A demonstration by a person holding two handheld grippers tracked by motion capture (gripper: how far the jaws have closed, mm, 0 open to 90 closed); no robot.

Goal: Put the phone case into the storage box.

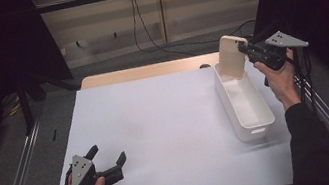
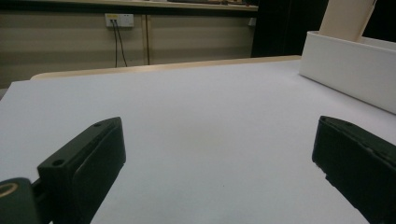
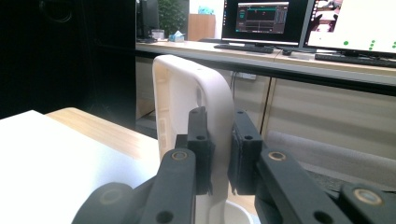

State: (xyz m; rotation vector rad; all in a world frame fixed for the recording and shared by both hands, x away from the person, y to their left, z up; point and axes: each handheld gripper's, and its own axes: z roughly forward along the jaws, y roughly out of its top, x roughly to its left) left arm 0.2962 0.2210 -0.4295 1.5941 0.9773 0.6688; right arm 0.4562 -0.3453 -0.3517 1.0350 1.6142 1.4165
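A white sheet (image 1: pixel 160 139) covers the table (image 1: pixel 144 72), and along its right side lies a long white bin (image 1: pixel 249 111), open at the top. Over the bin's far end stands its cream lid (image 1: pixel 233 55), upright on edge and tilted, its lower edge down inside the bin. The right gripper (image 1: pixel 244 48) holds that lid: in the right gripper view the two black jaws pinch the lid's rim (image 3: pixel 219 121) from both sides. The left gripper (image 1: pixel 108 158) rests low at the near left corner of the sheet, well apart from the bin, its jaws wide with nothing between them. The step in hand looks like setting the lid onto the bin. The next move probably calls for tipping the lid flat, lining its length up with the bin's rim, and lowering it before the grip lets go
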